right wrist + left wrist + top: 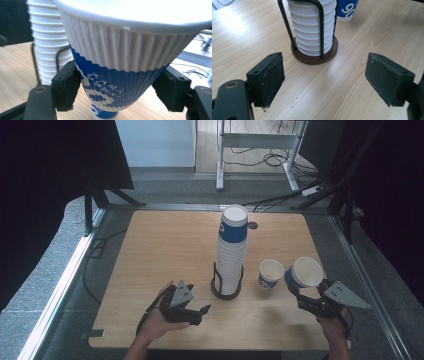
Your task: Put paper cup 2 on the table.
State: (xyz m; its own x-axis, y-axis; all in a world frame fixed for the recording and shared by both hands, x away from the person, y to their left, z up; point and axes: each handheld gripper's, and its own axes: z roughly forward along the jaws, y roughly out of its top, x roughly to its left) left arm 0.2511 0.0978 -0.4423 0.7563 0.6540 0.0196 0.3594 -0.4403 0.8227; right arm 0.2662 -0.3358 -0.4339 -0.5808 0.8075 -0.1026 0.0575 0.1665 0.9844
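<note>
Wooden table (165, 250) in the high view carries a tall stack of cups (232, 252) in a black wire holder near the middle. Just right of it stands a single cup (270, 273). Further right, the right gripper (300, 295) pinches a blue and white paper cup (304, 272), lifted and tilted. The left gripper (200, 312) rests near the front edge, left of the stack.

Left gripper view: jaws spread with nothing between them, and the holder's brown base (315, 53) lies just beyond.

Right gripper view: both pads press on the cup's (120, 72) ribbed blue part, and the stack (47, 50) is behind at the left.
</note>
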